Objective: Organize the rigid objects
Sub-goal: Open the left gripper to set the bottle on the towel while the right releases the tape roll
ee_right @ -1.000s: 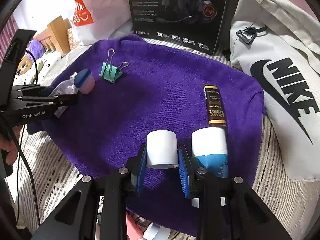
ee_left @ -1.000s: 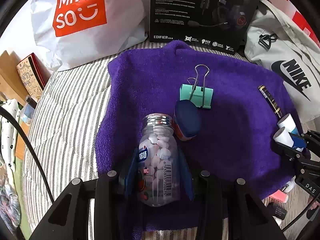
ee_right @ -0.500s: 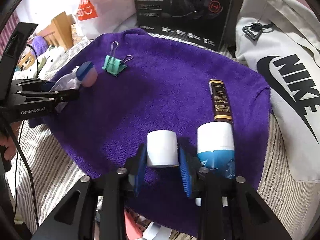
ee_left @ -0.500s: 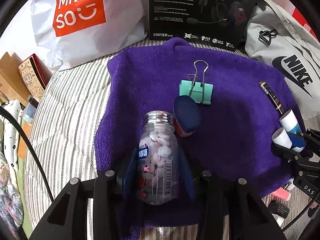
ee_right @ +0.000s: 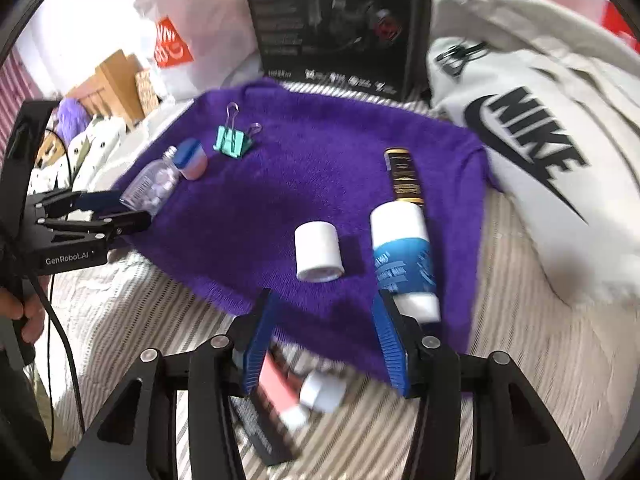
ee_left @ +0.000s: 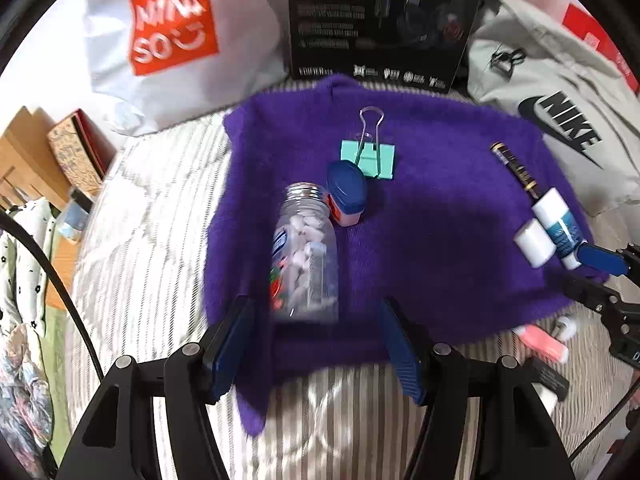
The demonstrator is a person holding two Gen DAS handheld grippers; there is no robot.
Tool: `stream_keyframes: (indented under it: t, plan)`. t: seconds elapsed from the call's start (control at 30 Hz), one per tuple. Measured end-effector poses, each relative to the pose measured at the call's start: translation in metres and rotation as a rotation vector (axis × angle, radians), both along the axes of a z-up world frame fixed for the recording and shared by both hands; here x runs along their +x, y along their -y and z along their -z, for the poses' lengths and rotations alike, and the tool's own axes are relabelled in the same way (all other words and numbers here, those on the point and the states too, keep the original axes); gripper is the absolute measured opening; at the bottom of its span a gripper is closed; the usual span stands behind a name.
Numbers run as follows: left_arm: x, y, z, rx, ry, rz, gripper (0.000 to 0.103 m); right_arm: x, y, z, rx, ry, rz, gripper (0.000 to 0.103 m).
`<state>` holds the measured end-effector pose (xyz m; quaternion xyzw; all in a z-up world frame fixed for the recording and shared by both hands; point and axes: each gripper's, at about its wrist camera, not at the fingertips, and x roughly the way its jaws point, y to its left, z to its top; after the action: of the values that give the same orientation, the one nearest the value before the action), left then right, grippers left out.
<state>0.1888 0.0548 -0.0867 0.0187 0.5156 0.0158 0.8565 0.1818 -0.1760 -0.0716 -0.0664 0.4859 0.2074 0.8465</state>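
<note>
A clear bottle of white tablets (ee_left: pixel 306 256) (ee_right: pixel 154 186) lies on the purple towel (ee_left: pixel 420 220) (ee_right: pixel 320 168), its blue-topped cap (ee_left: pixel 346 194) (ee_right: pixel 192 159) beside its mouth. My left gripper (ee_left: pixel 316 344) (ee_right: pixel 116 206) stands open just behind the bottle, not touching it. A white cap (ee_right: pixel 319 251) (ee_left: pixel 534 242) and a blue-and-white tube (ee_right: pixel 402 254) (ee_left: pixel 558 226) lie near the towel's right edge. My right gripper (ee_right: pixel 324 344) is open, pulled back from the white cap. A teal binder clip (ee_left: pixel 368 156) (ee_right: pixel 233 142) and a dark gold-lettered stick (ee_right: pixel 405 178) (ee_left: pixel 516 170) also rest on the towel.
A black headset box (ee_left: pixel 384 20), a white Miniso bag (ee_left: pixel 172 40) and a grey Nike bag (ee_right: pixel 532 140) ring the towel's far side. A pink tube (ee_right: pixel 280 392) and a black item (ee_right: pixel 260 428) lie on the striped bedding under my right gripper. A hand (ee_right: pixel 20 312) grips the left tool.
Both grippers have opened and drawn back. The left let go of the tablet bottle and the right let go of the white cap; both objects now lie free on the towel.
</note>
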Motion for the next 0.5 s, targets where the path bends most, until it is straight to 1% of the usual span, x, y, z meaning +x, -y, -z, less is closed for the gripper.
stream_keyframes:
  t: [0.07, 0.23, 0.5]
  plan:
    - [-0.013, 0.002, -0.008, -0.002, 0.023, 0.013, 0.062, -0.011, 0.009, -0.006, 0.005, 0.011, 0.026, 0.055]
    - [-0.047, 0.023, -0.021, -0.008, 0.064, 0.088, 0.062, -0.041, 0.039, -0.012, 0.032, 0.016, 0.111, 0.056]
    - [-0.083, 0.074, -0.005, -0.04, 0.047, 0.201, 0.062, -0.089, 0.08, -0.007, 0.057, -0.003, 0.218, 0.056]
